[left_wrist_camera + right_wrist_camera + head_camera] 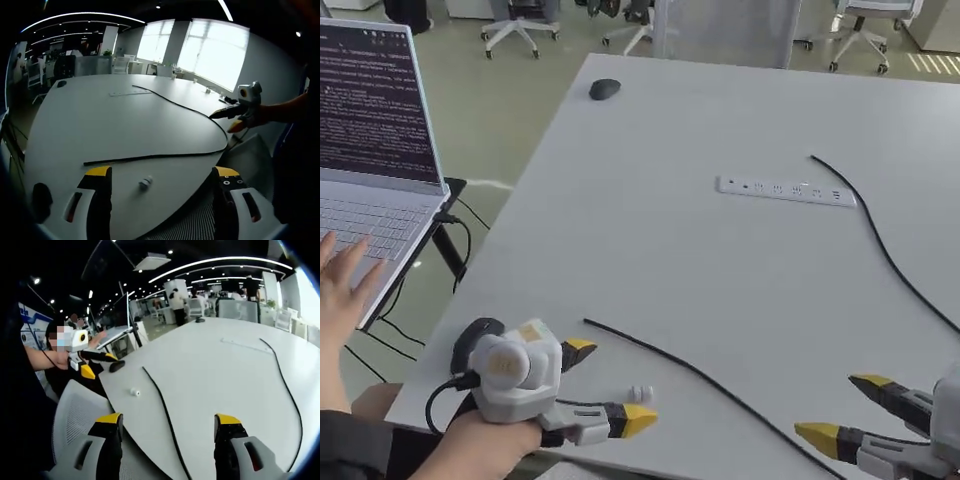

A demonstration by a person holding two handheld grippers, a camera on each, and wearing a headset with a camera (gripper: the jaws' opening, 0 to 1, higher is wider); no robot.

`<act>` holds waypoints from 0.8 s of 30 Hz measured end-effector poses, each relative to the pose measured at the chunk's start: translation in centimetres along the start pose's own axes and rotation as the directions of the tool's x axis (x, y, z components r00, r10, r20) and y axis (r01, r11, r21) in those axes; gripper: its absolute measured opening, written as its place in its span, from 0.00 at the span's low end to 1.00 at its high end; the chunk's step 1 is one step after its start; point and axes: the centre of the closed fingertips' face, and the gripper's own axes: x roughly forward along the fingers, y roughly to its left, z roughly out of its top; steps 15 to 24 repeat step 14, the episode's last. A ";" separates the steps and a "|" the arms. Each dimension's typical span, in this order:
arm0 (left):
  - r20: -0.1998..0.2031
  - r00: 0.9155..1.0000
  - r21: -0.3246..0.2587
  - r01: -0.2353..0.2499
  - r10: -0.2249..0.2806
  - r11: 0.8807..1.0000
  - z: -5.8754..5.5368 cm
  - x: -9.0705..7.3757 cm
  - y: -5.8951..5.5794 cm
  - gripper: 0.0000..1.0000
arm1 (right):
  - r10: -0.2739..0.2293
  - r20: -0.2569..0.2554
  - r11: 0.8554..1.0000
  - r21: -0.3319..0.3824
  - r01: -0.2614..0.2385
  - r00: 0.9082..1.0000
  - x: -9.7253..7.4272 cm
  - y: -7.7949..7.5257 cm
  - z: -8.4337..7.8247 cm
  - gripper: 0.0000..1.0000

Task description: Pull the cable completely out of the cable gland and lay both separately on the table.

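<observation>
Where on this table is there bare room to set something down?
The broad middle of the table, bordered by mouse, power strip and cable, is free. The near edge is crowded: gland, cable end, left claw and right claw.

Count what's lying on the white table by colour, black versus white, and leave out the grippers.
Black: 3 (cable, mouse, dark rounded thing at the near edge)
White: 2 (cable gland, power strip)
Total: 5
</observation>
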 end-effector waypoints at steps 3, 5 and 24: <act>0.005 1.000 -0.006 -0.018 0.018 1.000 0.1 -0.2 0.3 0.87 | 0.021 -0.006 1.000 -0.021 -0.021 1.000 0.1 0.7 -0.2 0.78; -0.008 1.000 -0.016 -0.021 0.021 1.000 -0.2 -0.1 0.5 0.88 | 0.027 -0.017 0.999 -0.025 -0.027 0.999 0.2 0.7 -0.4 0.80; -0.032 0.999 -0.021 -0.034 0.033 0.999 -0.9 -0.1 0.9 0.94 | 0.029 -0.035 0.999 -0.021 -0.030 0.999 0.3 0.4 -0.7 0.86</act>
